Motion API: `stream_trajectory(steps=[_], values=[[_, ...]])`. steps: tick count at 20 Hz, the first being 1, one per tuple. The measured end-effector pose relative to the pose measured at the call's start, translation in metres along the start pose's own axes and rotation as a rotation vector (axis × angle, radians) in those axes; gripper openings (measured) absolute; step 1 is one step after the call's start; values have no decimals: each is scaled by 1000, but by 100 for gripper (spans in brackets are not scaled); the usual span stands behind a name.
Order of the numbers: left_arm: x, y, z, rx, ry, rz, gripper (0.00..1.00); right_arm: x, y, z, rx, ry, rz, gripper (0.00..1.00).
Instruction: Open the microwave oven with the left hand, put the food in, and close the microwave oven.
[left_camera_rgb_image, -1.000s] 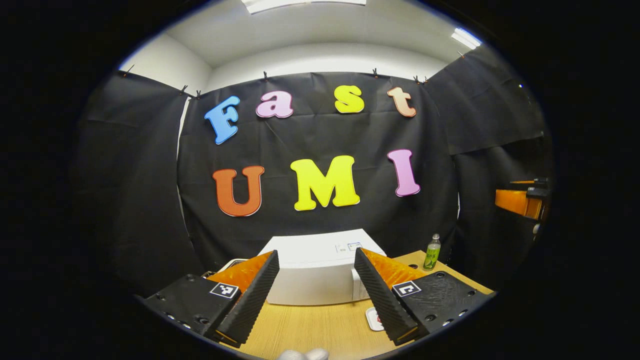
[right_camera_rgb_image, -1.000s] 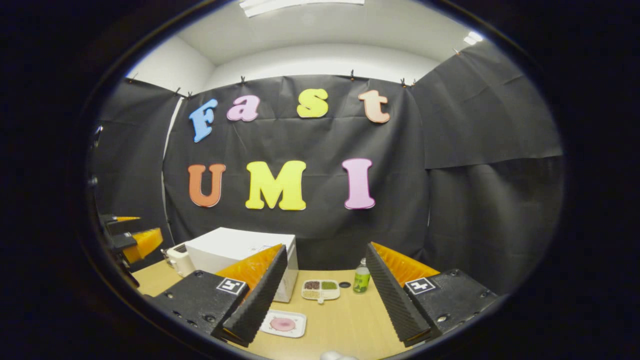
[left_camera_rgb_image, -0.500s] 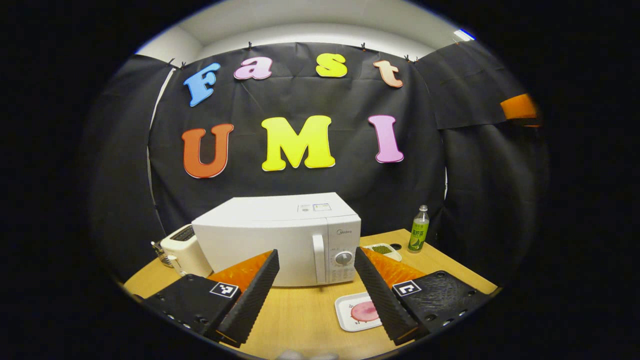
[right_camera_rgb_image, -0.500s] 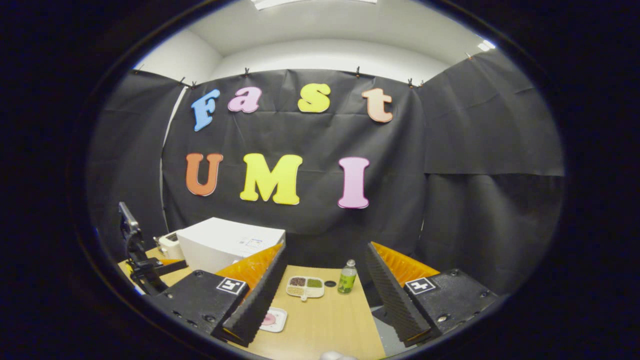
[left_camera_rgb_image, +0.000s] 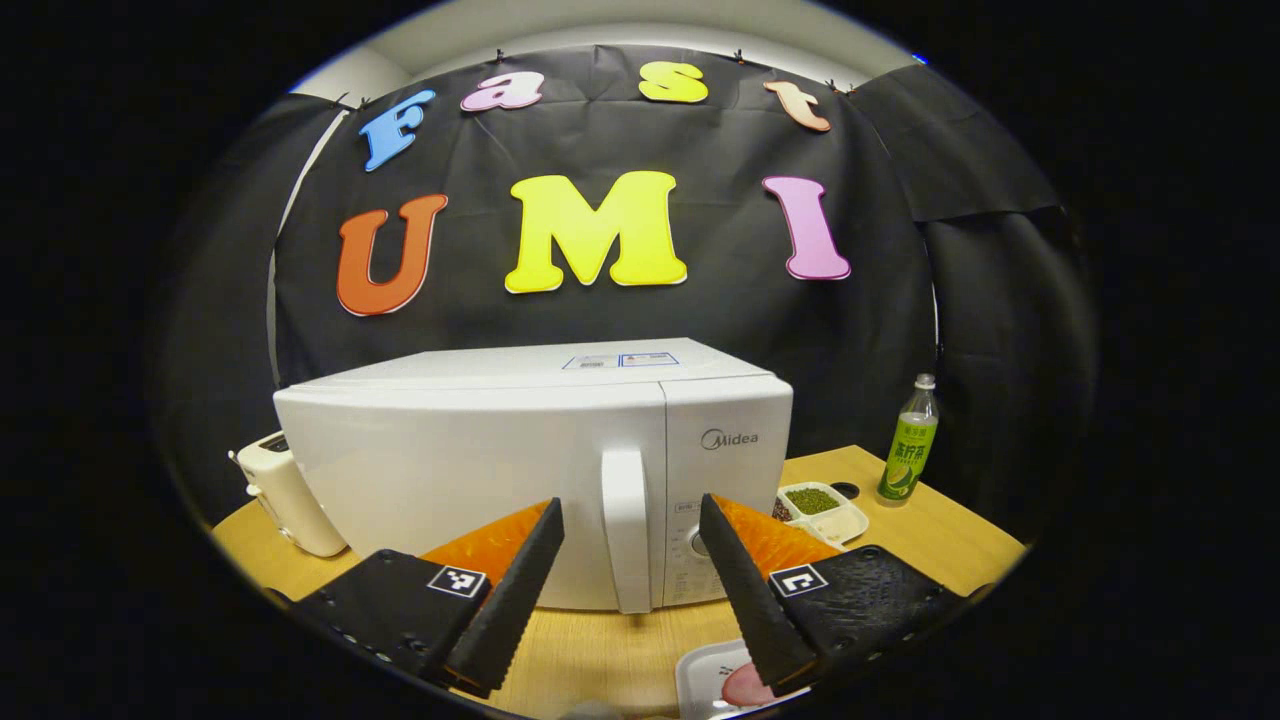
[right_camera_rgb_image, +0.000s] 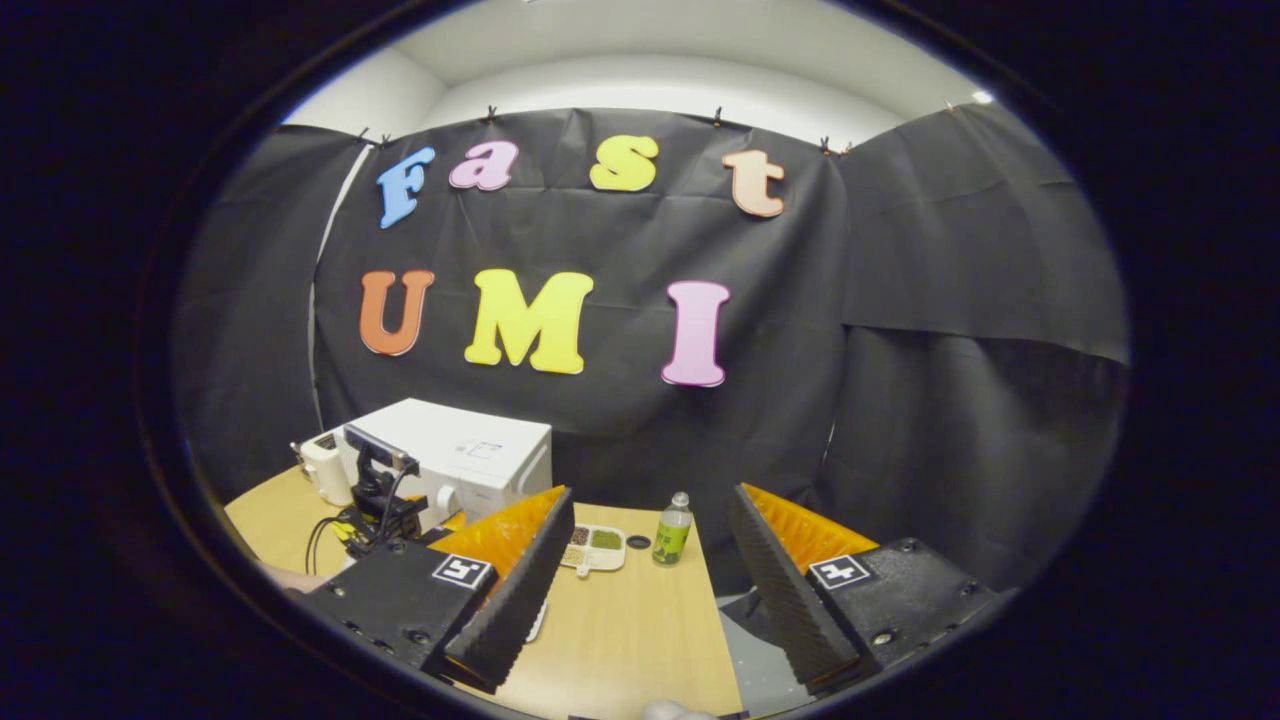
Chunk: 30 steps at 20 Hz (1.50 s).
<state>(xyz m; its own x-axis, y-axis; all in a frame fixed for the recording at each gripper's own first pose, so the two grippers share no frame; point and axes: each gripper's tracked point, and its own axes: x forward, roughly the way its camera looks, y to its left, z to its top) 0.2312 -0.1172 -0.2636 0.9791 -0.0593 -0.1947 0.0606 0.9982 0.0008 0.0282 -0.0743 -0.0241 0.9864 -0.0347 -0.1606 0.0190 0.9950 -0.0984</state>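
The white microwave (left_camera_rgb_image: 480, 470) stands on the wooden table (left_camera_rgb_image: 600, 650) with its door closed. Its upright handle (left_camera_rgb_image: 627, 530) lies straight ahead of my left gripper (left_camera_rgb_image: 630, 508), which is open with a finger on either side of the handle's line and short of it. A white plate with pink food (left_camera_rgb_image: 725, 685) lies on the table under the left gripper's right-hand finger. My right gripper (right_camera_rgb_image: 650, 498) is open and empty above the table's right side. From there the microwave (right_camera_rgb_image: 470, 455) is at the far left, with the left gripper (right_camera_rgb_image: 378, 505) in front of it.
A cream toaster (left_camera_rgb_image: 285, 490) sits left of the microwave. A divided tray of grains (left_camera_rgb_image: 820, 503) and a green bottle (left_camera_rgb_image: 908, 440) stand to its right. The table's right edge (right_camera_rgb_image: 712, 620) drops to grey floor.
My left gripper has tilted down and moved closer to the microwave, so the door handle now looms between its fingers. My right gripper has drifted back and to the right.
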Motion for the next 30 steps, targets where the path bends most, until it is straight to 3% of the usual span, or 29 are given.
stream_trajectory(steps=[1, 2, 5, 6, 7, 8, 9, 10, 12, 14, 15, 16, 20, 22, 27, 29, 30], values=[[6, 2, -6, 0, 9, 5, 83, 1, -3, -4, 0, 10, -6, 94], [11, 1, -9, -12, 13, 0, 74, 1, -5, -5, 4, 14, -13, 100], [13, 7, -12, -14, 6, 17, 56, -1, -9, -10, -1, 25, -34, 100], [14, 3, -12, -17, 2, -4, 43, -3, -11, -10, -2, 25, -39, 100], [14, 1, -12, -19, 1, -9, 41, -4, -12, -9, -3, 25, -46, 100], [15, 1, -12, -8, -1, -2, 28, -5, -13, -9, -4, 28, -51, 100], [14, 1, -12, -10, -1, -3, 23, -6, -13, -9, -3, 27, -55, 94], [11, 1, -11, -23, -3, -5, 21, -7, -12, -8, -1, 26, -60, 100], [13, 0, -13, -18, -4, -7, 11, -9, -8, -9, 2, 28, -60, 100], [11, 0, -12, -3, -10, -19, 8, -11, -5, -10, -1, 35, -62, 100], [10, 1, -12, -9, -6, -27, 8, -12, -3, -10, 0, 35, -61, 94], [9, 0, -14, -27, 7, -36, 7, -14, 1, -9, 4, 37, -57, 100], [-31, 6, -16, 25, -28, -57, 8, -14, 9, -1, 3, 14, -49, 100], [-53, 10, -26, -32, -15, -99, 7, -13, 21, 0, 1, 13, -23, 100], [-95, 27, -33, -3, 4, -126, 7, -14, 55, -2, 6, 15, 46, 100], [-109, 34, -36, 7, 6, -121, 11, -18, 67, -4, 1, 18, 69, 100], [-116, 41, -36, 28, -1, -98, 20, -21, 74, -4, -3, 19, 82, 94]])
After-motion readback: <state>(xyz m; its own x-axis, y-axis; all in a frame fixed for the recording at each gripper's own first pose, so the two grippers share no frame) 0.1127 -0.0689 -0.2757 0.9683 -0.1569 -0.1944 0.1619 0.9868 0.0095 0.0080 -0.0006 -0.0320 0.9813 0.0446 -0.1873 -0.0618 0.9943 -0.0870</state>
